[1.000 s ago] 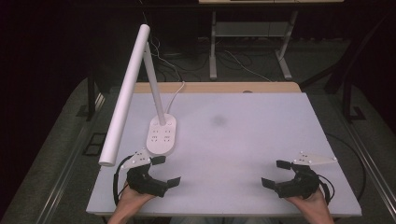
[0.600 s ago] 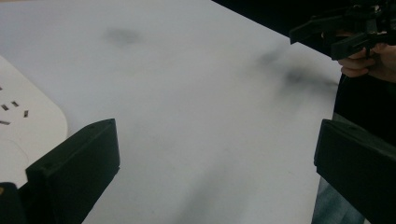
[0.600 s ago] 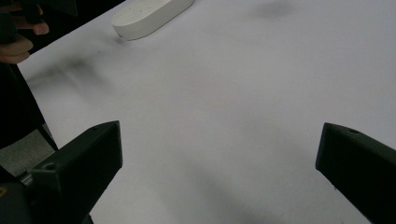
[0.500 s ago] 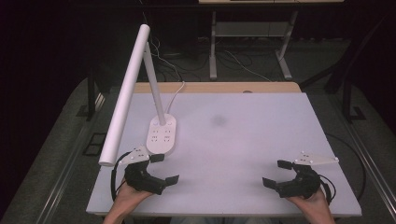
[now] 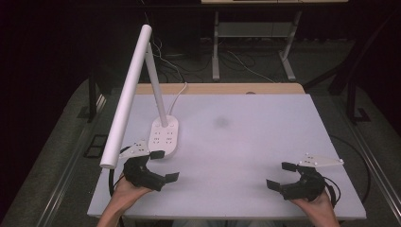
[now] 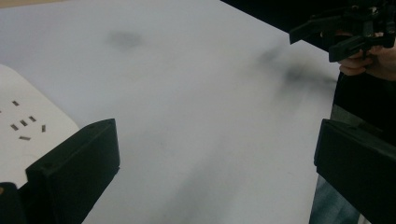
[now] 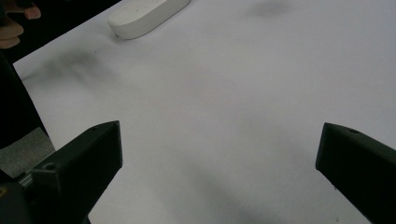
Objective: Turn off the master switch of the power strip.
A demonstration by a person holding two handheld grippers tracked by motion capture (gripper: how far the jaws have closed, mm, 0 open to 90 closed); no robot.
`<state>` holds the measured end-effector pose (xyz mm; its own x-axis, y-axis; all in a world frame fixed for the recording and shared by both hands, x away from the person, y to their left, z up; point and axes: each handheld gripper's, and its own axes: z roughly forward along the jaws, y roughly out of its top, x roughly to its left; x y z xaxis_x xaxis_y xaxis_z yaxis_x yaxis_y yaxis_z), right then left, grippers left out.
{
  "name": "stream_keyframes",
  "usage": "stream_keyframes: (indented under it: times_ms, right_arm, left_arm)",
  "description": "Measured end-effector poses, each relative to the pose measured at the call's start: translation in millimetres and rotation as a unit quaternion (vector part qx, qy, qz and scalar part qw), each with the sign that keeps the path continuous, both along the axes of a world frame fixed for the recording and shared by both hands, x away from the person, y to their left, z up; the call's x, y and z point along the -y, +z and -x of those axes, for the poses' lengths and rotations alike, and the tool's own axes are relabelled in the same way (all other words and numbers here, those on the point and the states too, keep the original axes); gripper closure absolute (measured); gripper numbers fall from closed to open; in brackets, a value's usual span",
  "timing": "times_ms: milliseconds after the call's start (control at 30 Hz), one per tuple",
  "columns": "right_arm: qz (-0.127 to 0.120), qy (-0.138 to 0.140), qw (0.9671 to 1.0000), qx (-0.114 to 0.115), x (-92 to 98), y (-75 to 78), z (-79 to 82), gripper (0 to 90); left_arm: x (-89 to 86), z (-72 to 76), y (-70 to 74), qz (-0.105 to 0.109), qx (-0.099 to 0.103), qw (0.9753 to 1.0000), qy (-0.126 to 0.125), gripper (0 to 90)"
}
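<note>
Left gripper point(image 5: 163, 166): jaws wide apart, nothing between them, just bare white table point(image 5: 246, 142). One jaw sits right beside the near end of the desk lamp base point(image 5: 164, 135); can't tell if it touches. The left gripper view shows the base's corner point(image 6: 28, 126) by the left-hand jaw, with small dark socket-style slot marks on top.

Right gripper point(image 5: 279, 176): jaws also wide apart, empty, over the near right part of the table. Held by the right hand point(image 5: 316, 205) at the near edge. Grey three-cornered plate on top, cable looping off behind it.

Left hand point(image 5: 126, 191) comes in from the near edge, holding its gripper near the front left corner. The two grippers are well apart.

Lamp: white, oval base on the left half of the table, thin stem rising from it, long white tube head point(image 5: 126, 97) slanting out past the table's left edge, above the left gripper. White cord runs from the base toward the far edge.

No containers on the table. No readable brand or text on the lamp; the slot marks are the only markings.

Faint grey smudge point(image 5: 221, 122) near the table's centre. Metal desk legs point(image 5: 215, 52) and loose cables on the floor beyond.
</note>
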<state>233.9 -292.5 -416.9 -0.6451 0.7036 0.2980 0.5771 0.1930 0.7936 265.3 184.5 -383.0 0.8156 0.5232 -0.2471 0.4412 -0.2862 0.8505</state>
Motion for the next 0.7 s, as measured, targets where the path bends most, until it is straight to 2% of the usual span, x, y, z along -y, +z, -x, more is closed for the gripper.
stream_keyframes:
  times_ms: [100,700]
  right_arm:
    - [0.000,0.000,1.0000,0.000,0.1,-0.2,0.0,0.0]
    - [0.004,0.000,1.0000,0.001,1.4,-1.2,-0.7,0.1]
  left_arm:
    - [-0.4,-4.6,3.3,-0.007,-0.001,1.0000,0.000,0.0]
    - [-17.5,-24.2,17.2,-0.018,-0.004,0.9997,0.017,0.0]
